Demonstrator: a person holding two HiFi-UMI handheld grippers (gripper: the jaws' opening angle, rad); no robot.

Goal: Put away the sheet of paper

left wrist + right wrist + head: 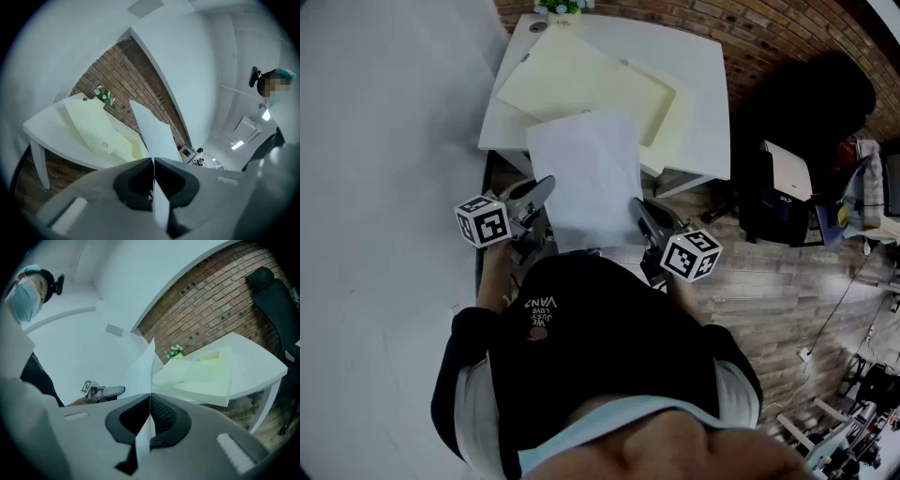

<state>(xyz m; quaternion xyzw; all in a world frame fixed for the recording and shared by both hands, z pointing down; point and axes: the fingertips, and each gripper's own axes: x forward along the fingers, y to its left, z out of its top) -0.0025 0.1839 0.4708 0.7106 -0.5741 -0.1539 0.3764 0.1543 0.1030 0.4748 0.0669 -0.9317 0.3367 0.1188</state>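
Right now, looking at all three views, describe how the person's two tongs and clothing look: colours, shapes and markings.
Both the left tongs and right tongs are grey, with black, hollowed inner faces. Each carries a white cube printed with black square markers. The person wears a black top with small white lettering.

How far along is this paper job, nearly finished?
Done: the left tongs and right tongs are both shut on the near edge of the sheet of paper. In hand: it is held out toward the cream folder on the white table. Left: laying it inside, presumably, and letting go.
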